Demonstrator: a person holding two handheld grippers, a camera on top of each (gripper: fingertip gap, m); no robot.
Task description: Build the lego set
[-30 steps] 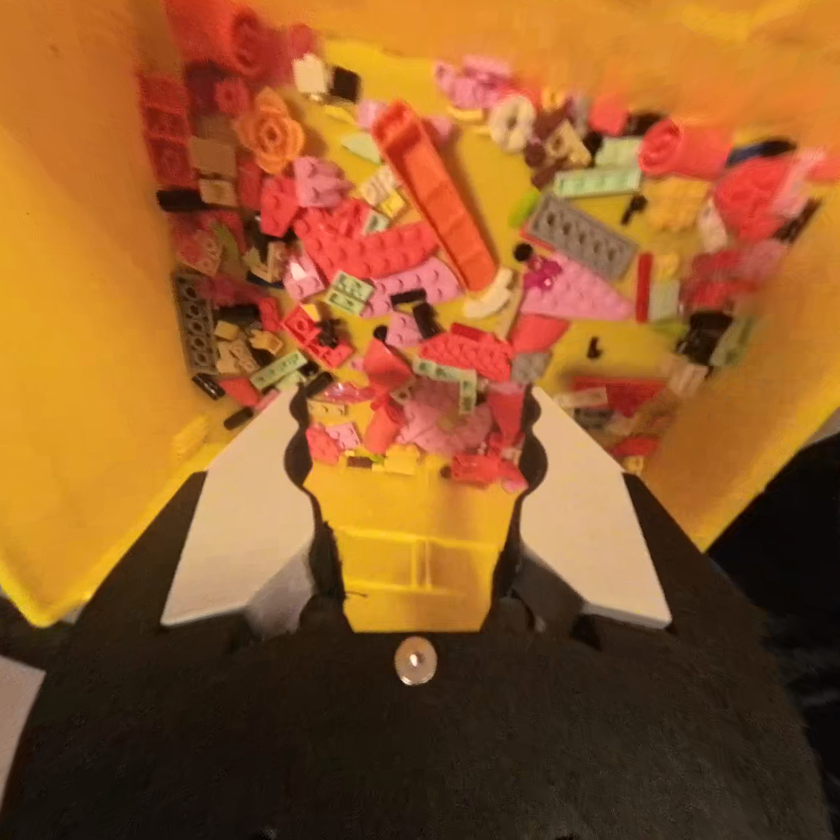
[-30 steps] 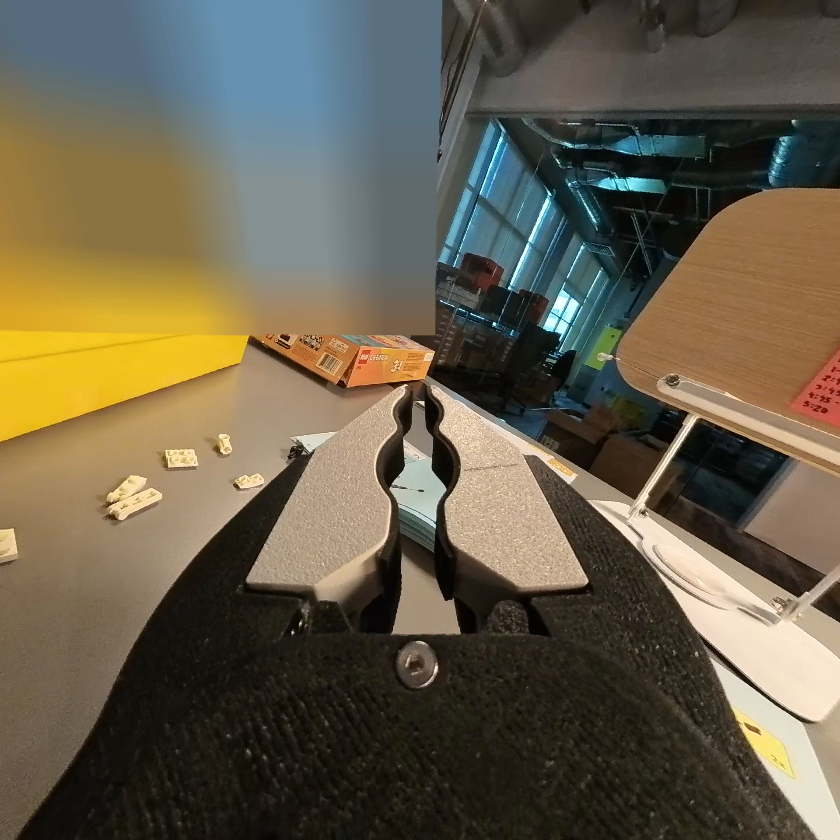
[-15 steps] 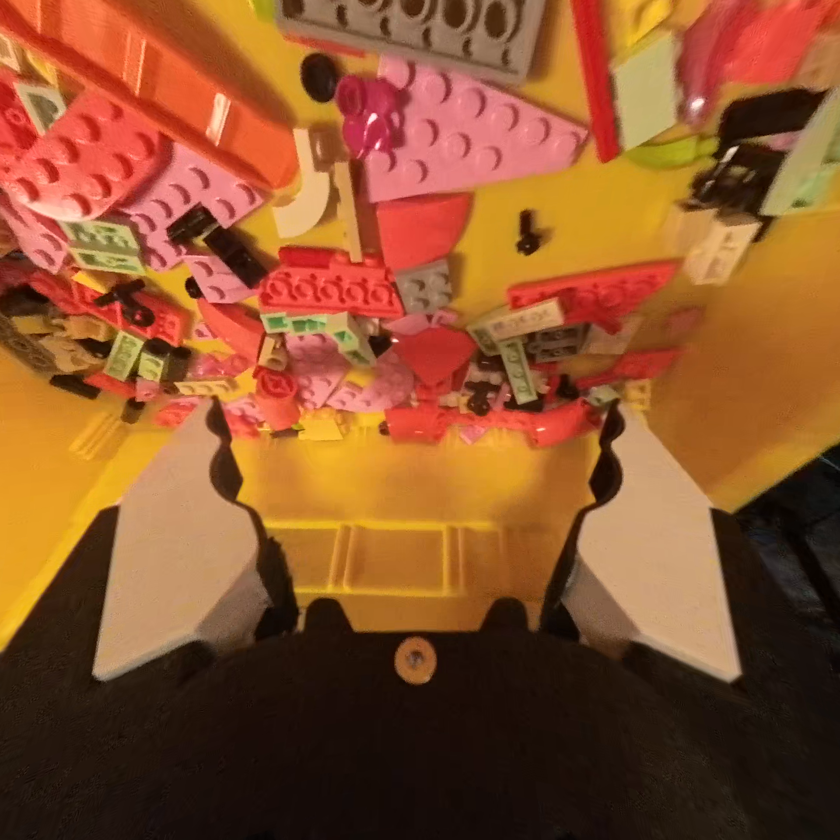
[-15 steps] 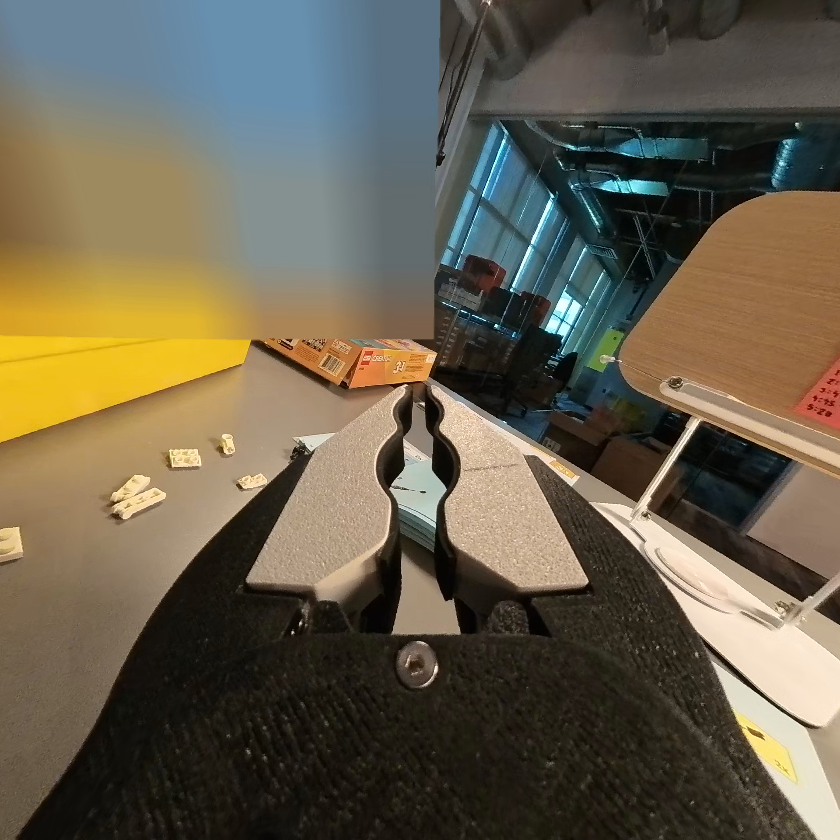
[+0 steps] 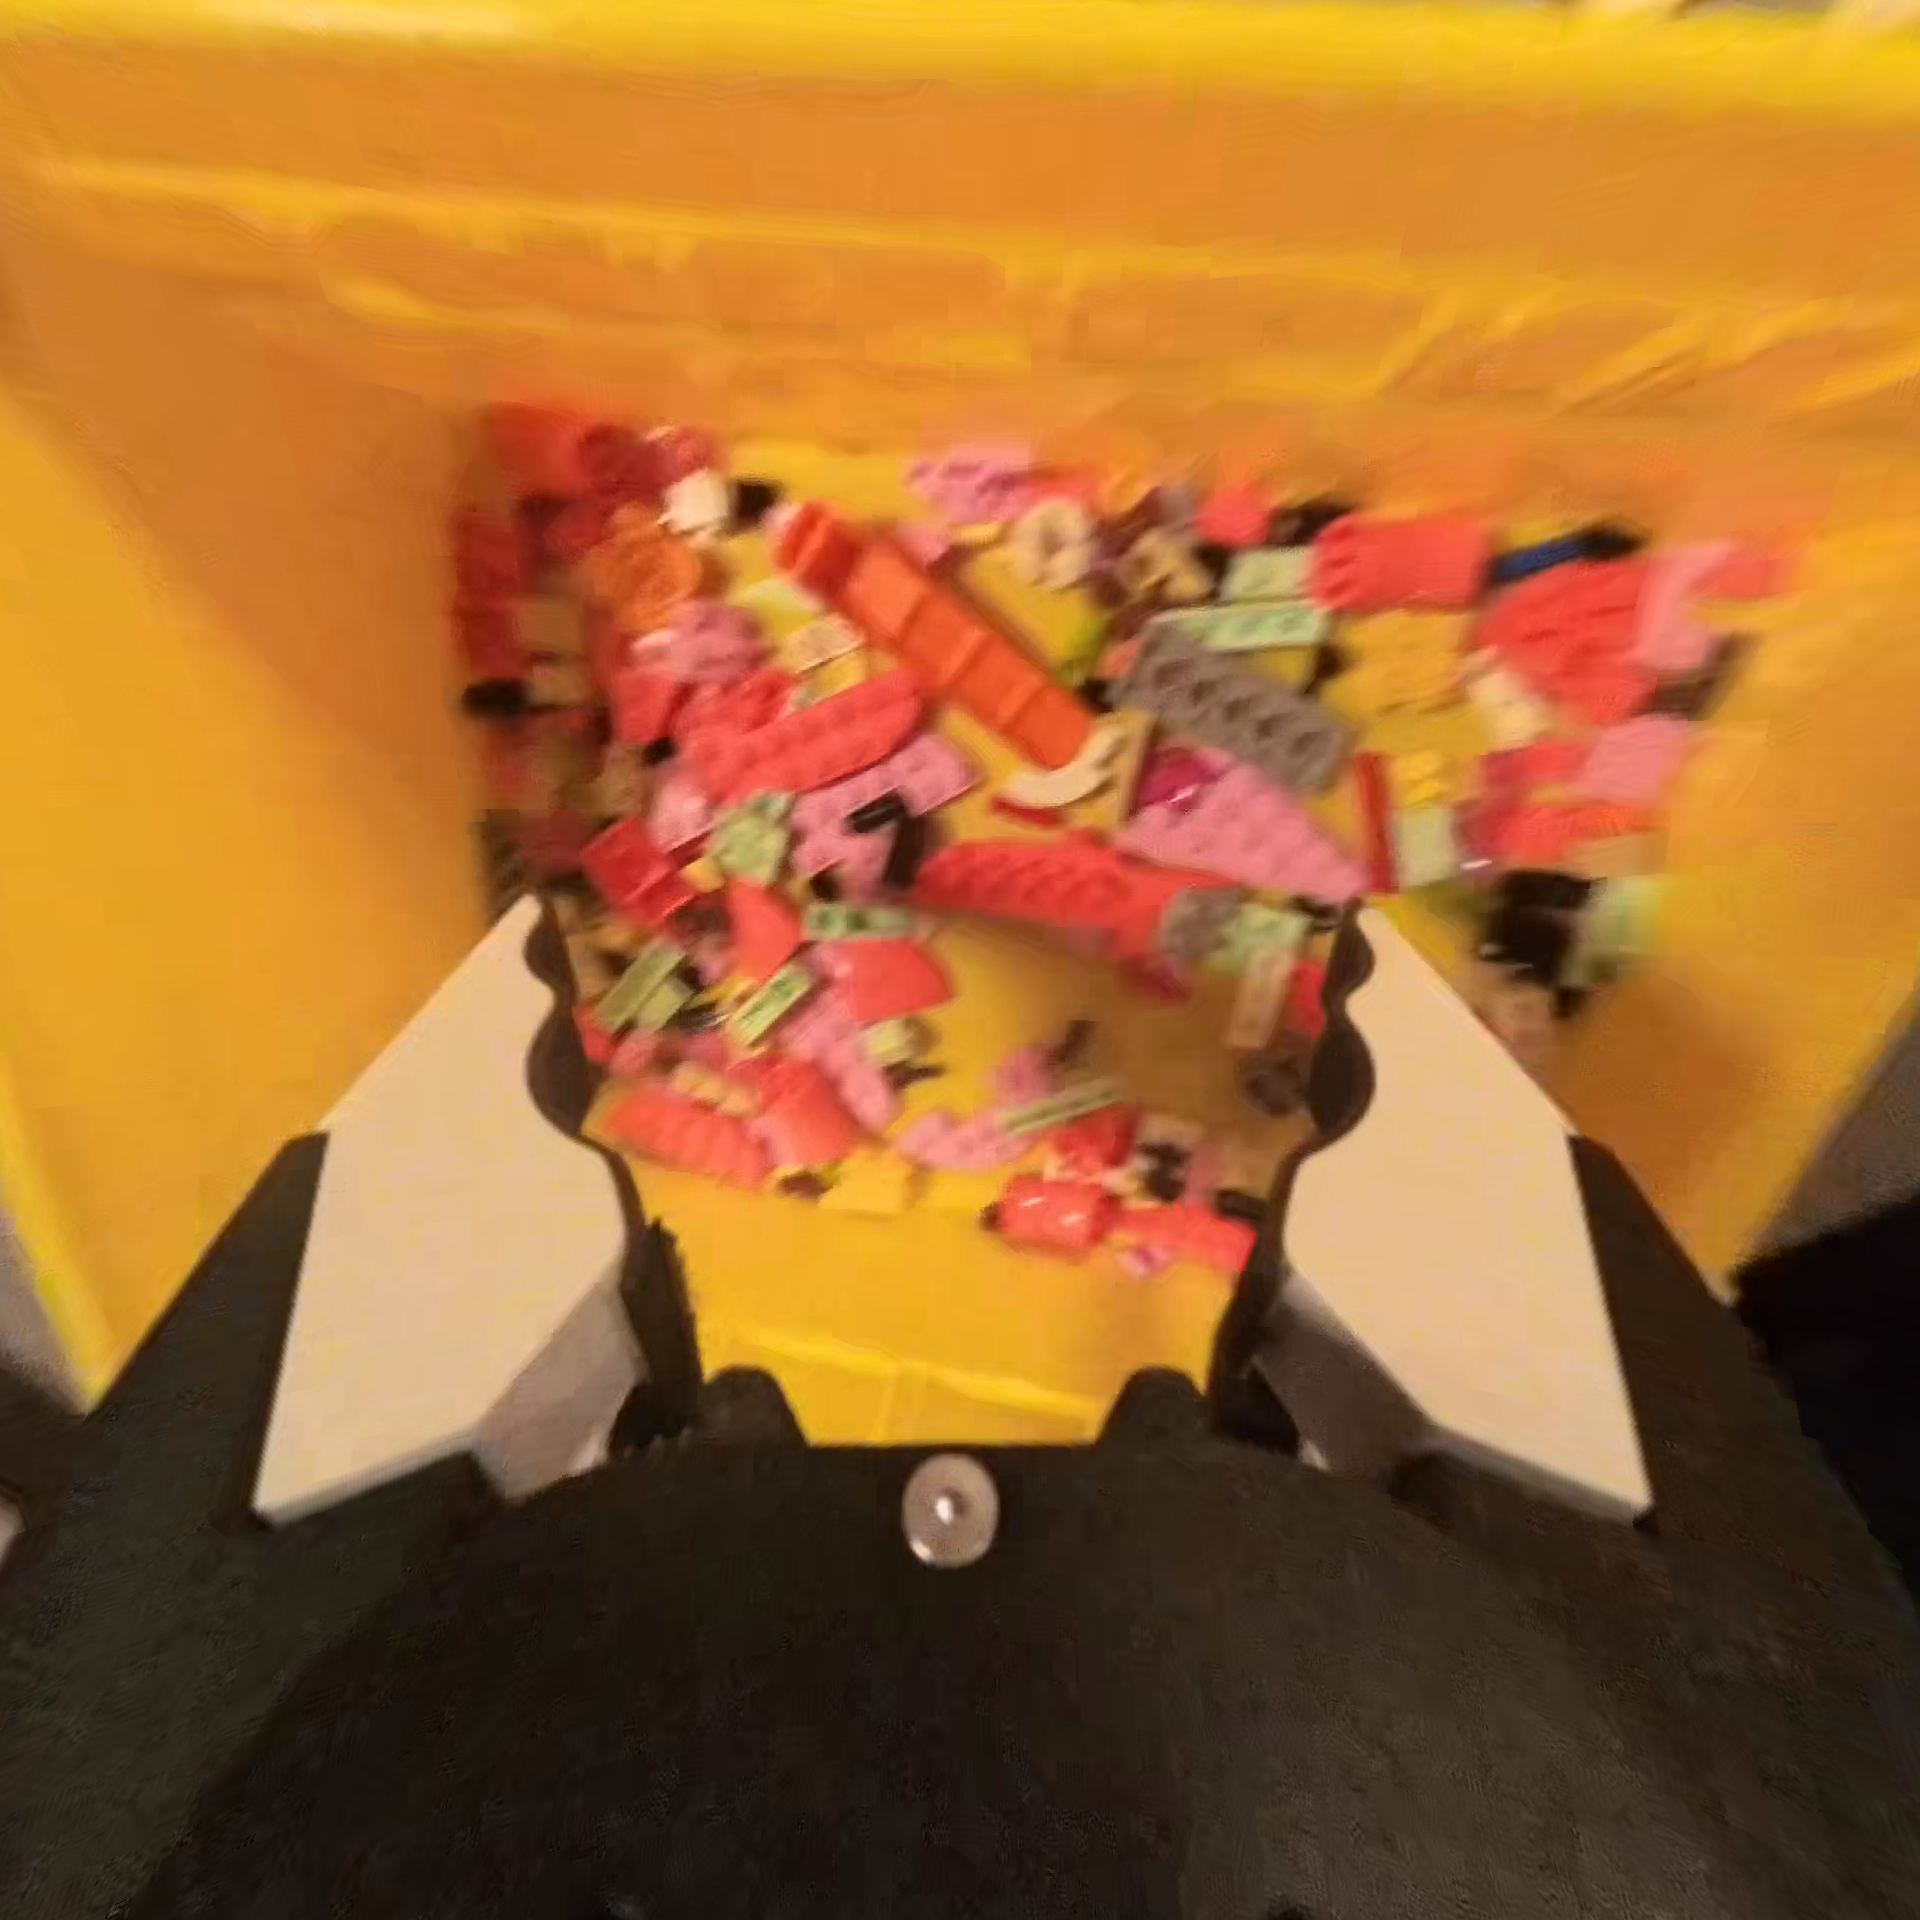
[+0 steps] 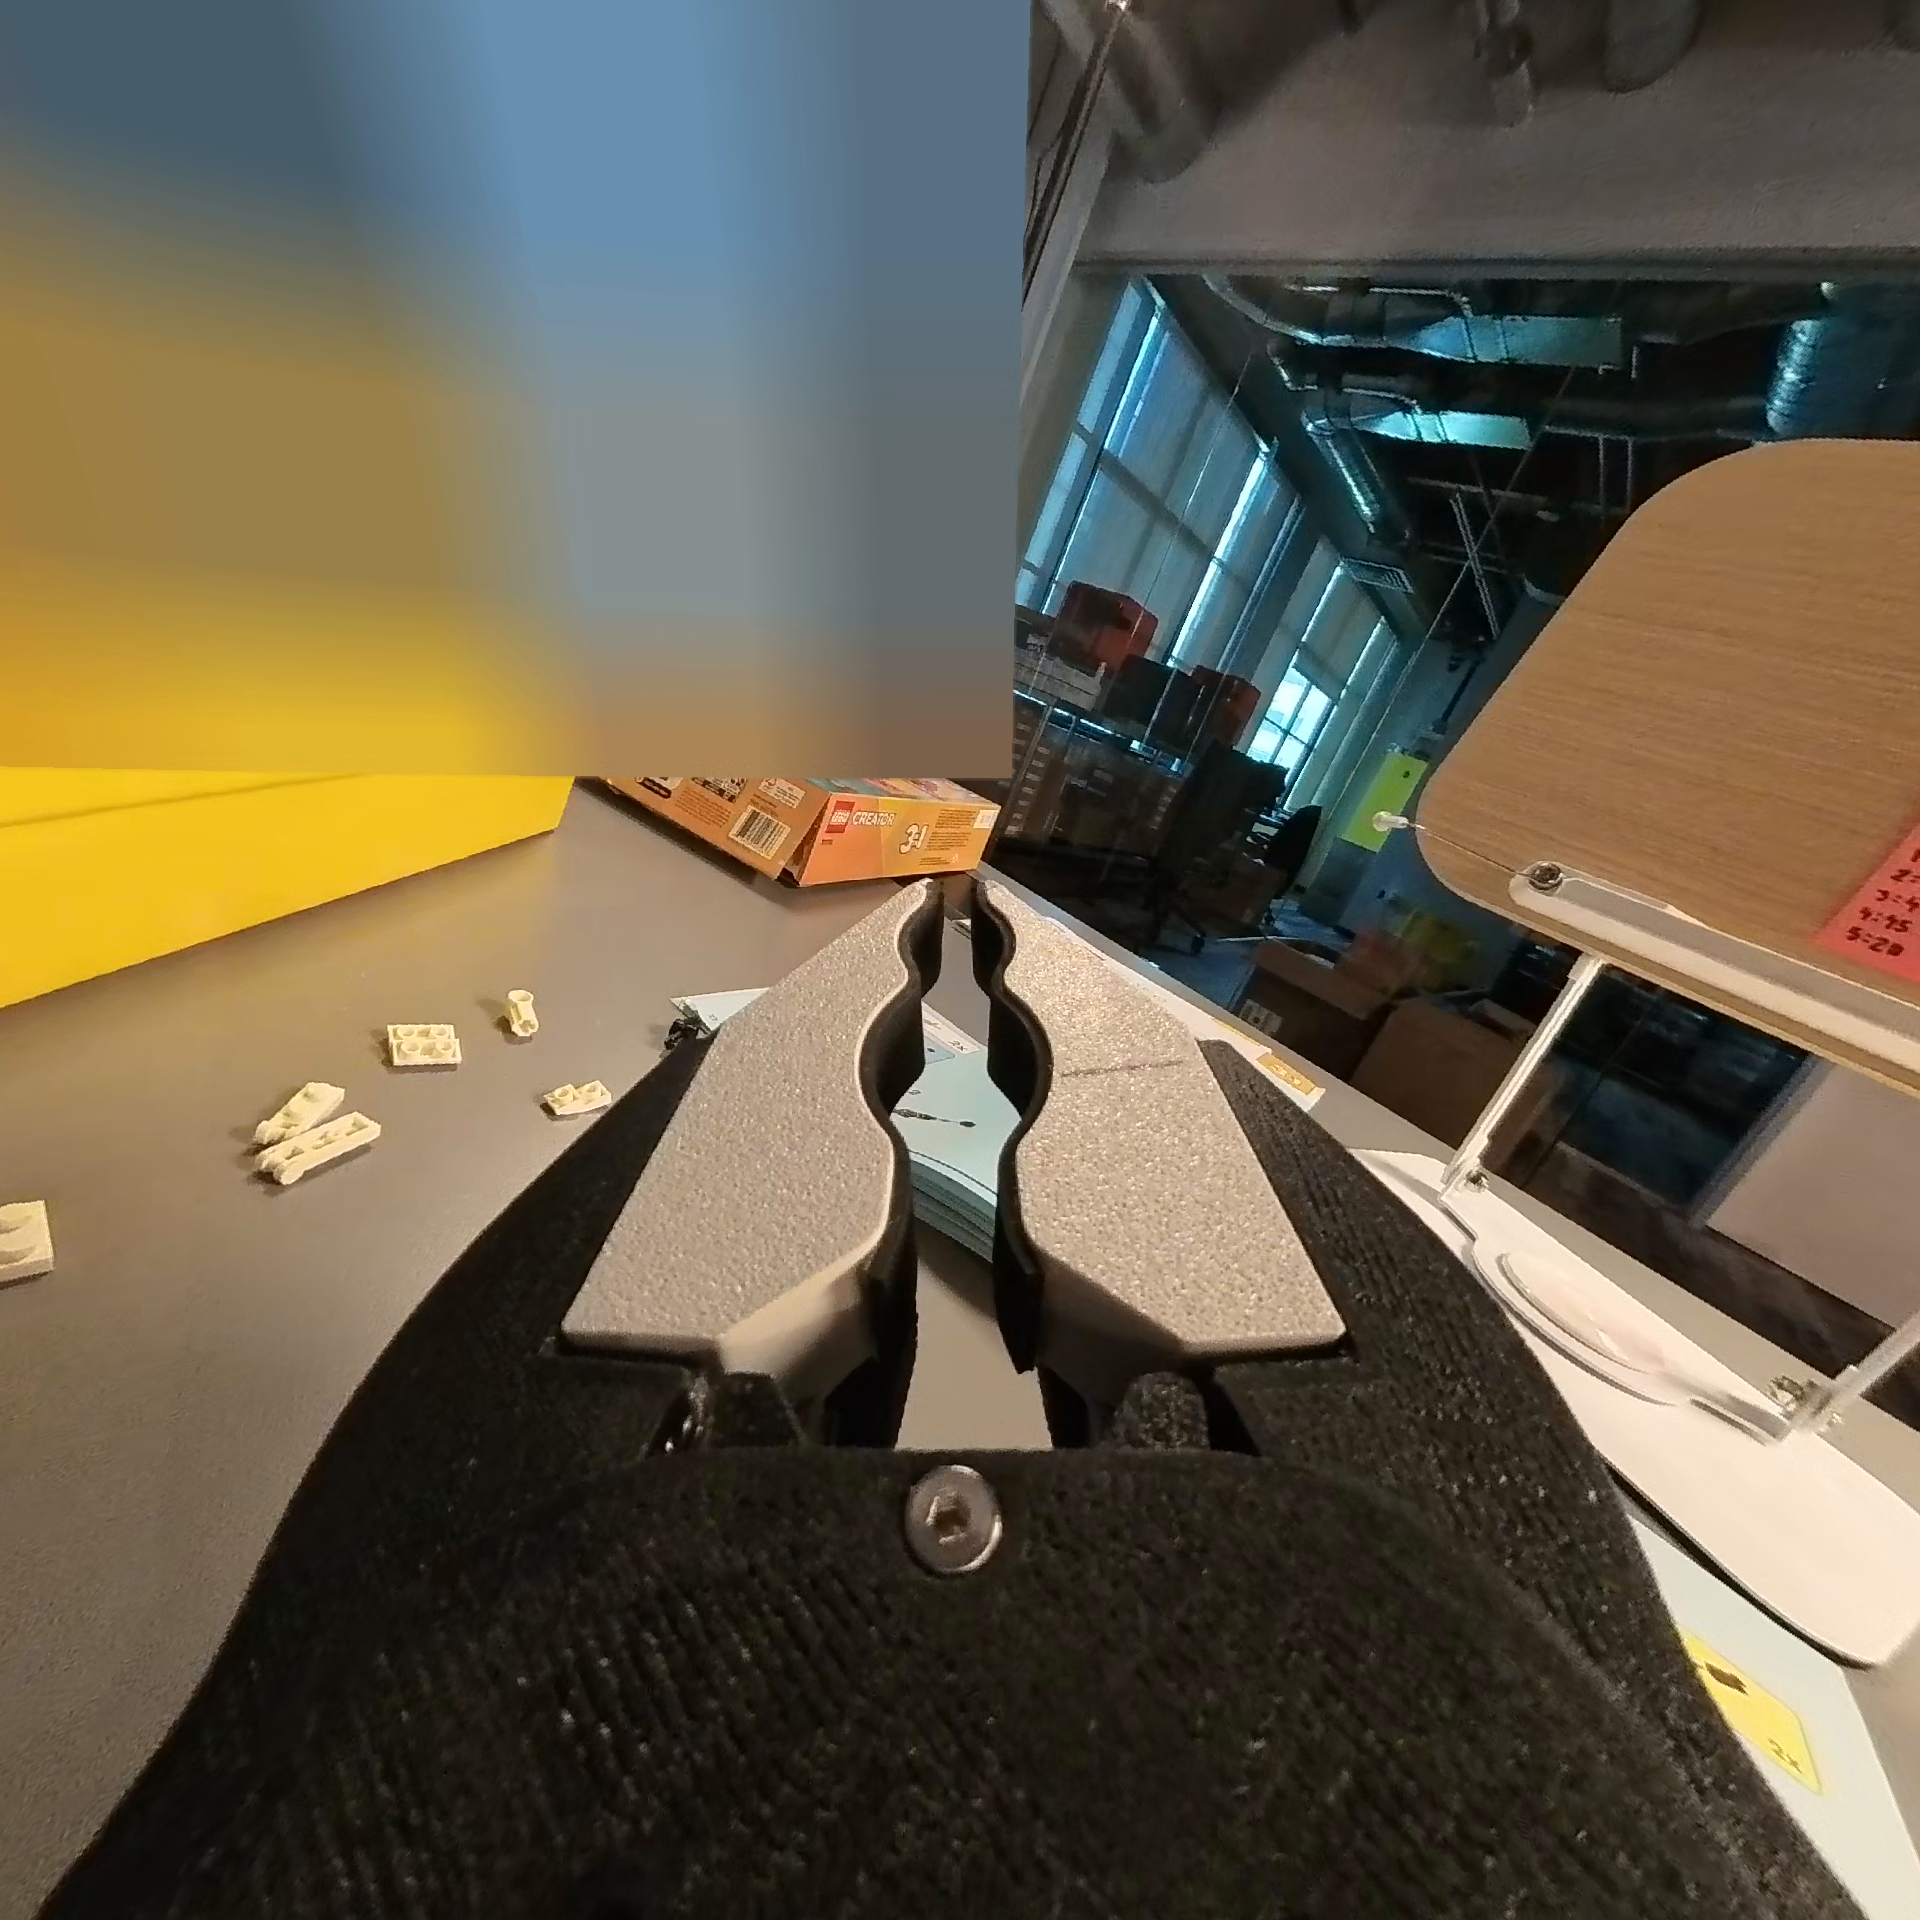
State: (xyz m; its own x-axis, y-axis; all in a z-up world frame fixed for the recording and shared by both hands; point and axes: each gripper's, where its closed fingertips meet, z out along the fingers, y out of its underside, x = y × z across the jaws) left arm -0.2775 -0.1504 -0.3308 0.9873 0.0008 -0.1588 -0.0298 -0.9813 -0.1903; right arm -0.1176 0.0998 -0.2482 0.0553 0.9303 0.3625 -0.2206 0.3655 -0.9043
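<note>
My left gripper is open wide and hangs inside a yellow bin, above a heap of small toy bricks in red, pink, orange, grey and pale green. The view is smeared by motion. Bricks lie on the bin floor below the gap between the white fingers, and neither finger presses on one. My right gripper is shut over the grey table, with nothing between its grey fingers.
Several cream-coloured small pieces lie on the table left of the right gripper. The yellow bin's outer wall stands far left. An orange cardboard box, a pale booklet and a wooden board on a white stand are ahead and right. The tips of one gripper are about 30 cm away from the tips of the other.
The left gripper dropped close to the bricks with its jaws opening wider, then pulled back up and away from the heap, still open. The right gripper stayed shut and still.
</note>
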